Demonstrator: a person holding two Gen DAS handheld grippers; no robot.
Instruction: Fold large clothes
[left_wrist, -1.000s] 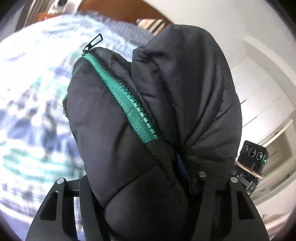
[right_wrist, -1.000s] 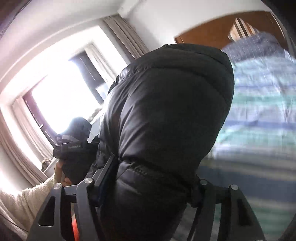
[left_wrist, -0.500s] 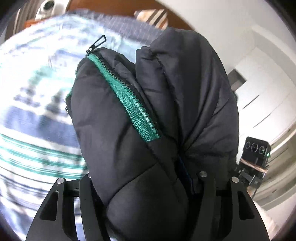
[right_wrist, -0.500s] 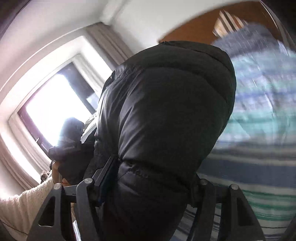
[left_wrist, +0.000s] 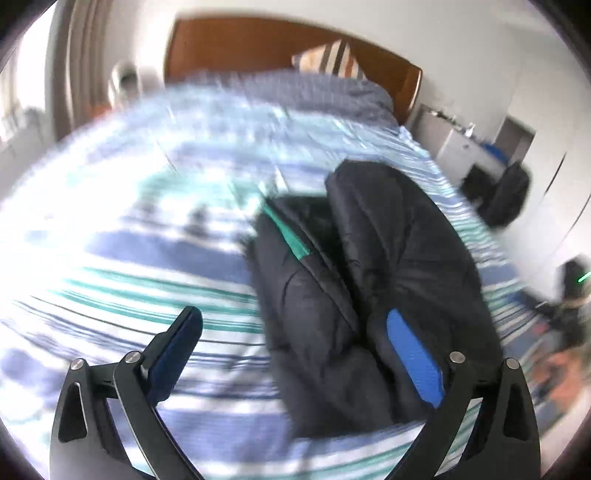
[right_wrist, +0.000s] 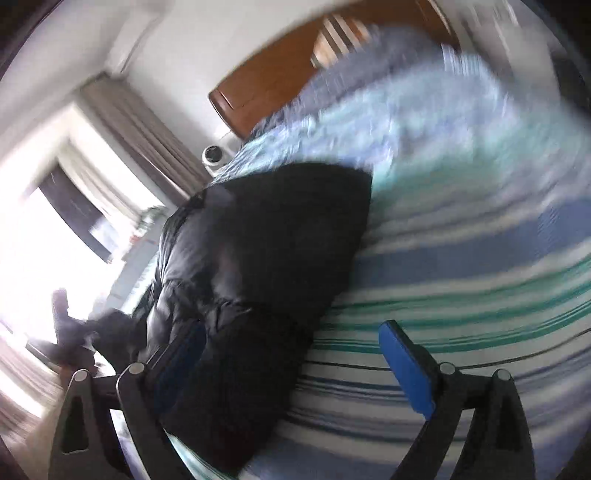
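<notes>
Striped blue, teal and white bedding covers the bed (left_wrist: 155, 258), with a wooden headboard (left_wrist: 258, 44) and a striped pillow (left_wrist: 328, 61) at the far end. On that bedding lies the task's thing, a black quilted puffer jacket (left_wrist: 369, 295), bunched into a thick lump with a green zipper tape (left_wrist: 288, 236) showing along one edge. The left tool (left_wrist: 303, 354) is opening, its jaws spread wide; the jacket lies between them against the blue right pad, clear of the left one, so it looks released. The right tool (right_wrist: 291, 362) is opening too, the jacket (right_wrist: 266, 280) bulging against its left finger while the right pad stands free over the stripes. I judge the jacket light but bulky, soft and springy, with a slick shell that will slide and puff back open; a firm pinch on a seam, hem or the zipper edge should hold better than a padded panel. No brand, label or writing is readable; both views are blurred.
</notes>
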